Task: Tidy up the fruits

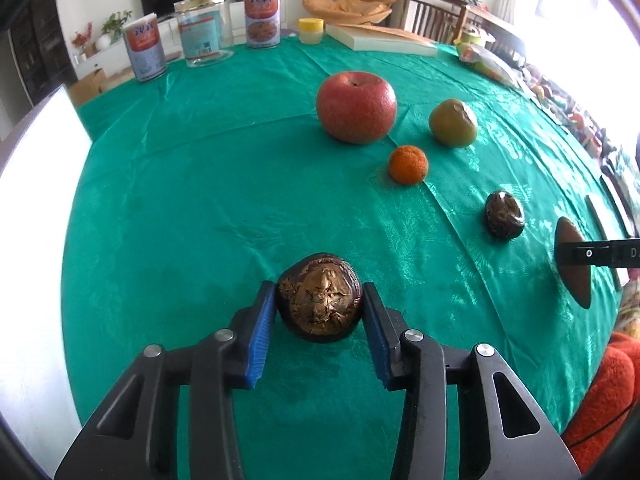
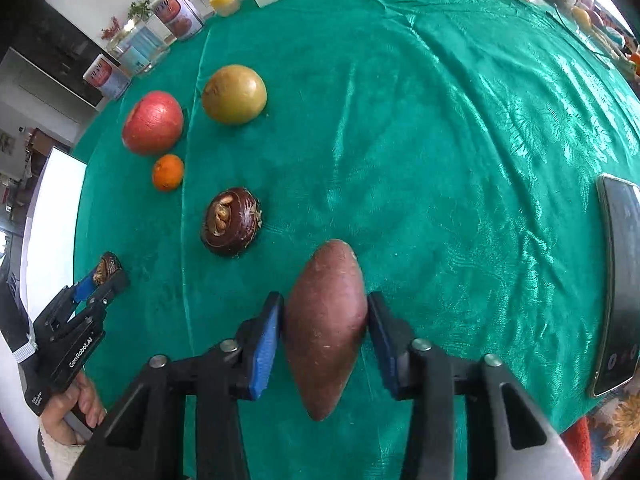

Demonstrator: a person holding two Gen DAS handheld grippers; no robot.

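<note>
In the left wrist view, the left tool [image 1: 319, 312] sits at lower centre, its blue pads pressed against both flanks of a dark, wrinkled round fruit [image 1: 319, 297], jaws drawn in to that fruit's width. In the right wrist view, the right tool [image 2: 325, 328] is likewise clamped, on a brown spindle-shaped fruit [image 2: 326, 328] whose long axis runs up and down the frame, along the fingers, so the pads squeeze its short width near the middle.

The other fruits cluster on the green desk [image 2: 440, 140], up and to the left of the right tool: a second dark fruit [image 2: 232, 227] closest, then a small orange [image 2: 168, 172], a red apple [image 2: 153, 123] and a yellow-green fruit [image 2: 234, 94] farther toward the upper left. From the left tool they lie up and to the right. The left tool appears at the lower left edge of the right view, well apart from the cluster.

So any placing beside the group probably means carrying each fruit toward the other tool's side; the second dark fruit lies nearer the right tool.
</note>
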